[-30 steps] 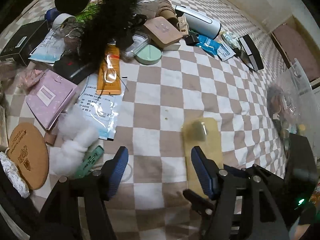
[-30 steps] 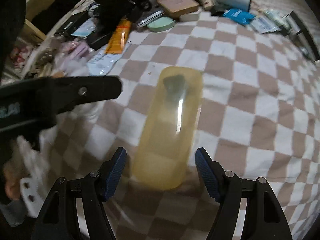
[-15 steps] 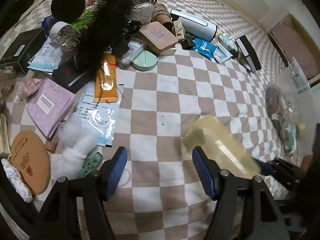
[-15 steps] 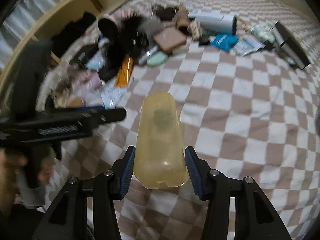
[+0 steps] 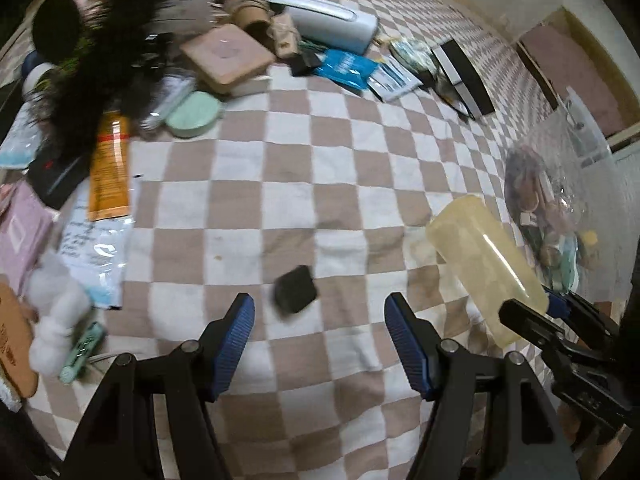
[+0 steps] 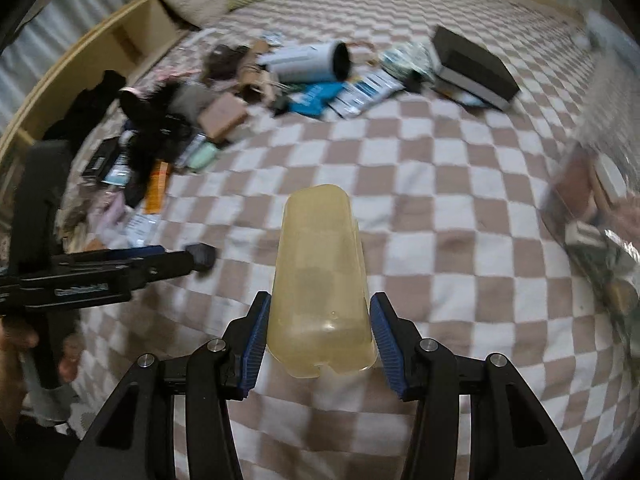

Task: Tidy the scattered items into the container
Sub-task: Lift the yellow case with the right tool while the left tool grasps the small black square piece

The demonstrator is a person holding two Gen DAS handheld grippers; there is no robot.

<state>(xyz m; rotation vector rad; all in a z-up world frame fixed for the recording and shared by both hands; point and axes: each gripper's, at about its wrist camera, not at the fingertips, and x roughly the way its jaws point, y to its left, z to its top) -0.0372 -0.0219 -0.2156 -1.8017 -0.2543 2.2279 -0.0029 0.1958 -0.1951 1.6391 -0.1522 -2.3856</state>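
**Right claw has the yellow case, bag off to the right**

My right claw (image 6: pixel 318 330) is closed on the near end of a see-through yellow case (image 6: pixel 320 276), blue pads pressing both sides. The case's long axis runs straight out along the fingers, far end pointing away from me, and it is lifted clear of the checked bed cover (image 5: pixel 320 168).

My left claw (image 5: pixel 319 334) stands wide open and holds nothing. A small black block (image 5: pixel 295 289) is just ahead of it, between the finger lines, blurred; I cannot tell if it rests on the cover.

The clear plastic bag (image 5: pixel 560 200), which I take for the container, lies to the right of the case in the left wrist view, near the edge of the bed, with some things already in it. So the right arm is the nearer one, and the carry I judge goes rightward, with the case tip swinging round to the bag's mouth. I can't make out where the mouth sits.

The main clutter is far left: a white cylinder (image 5: pixel 332 20), blue packet (image 5: pixel 344 66), green round tin (image 5: pixel 194 114), orange pouch (image 5: pixel 110 168).
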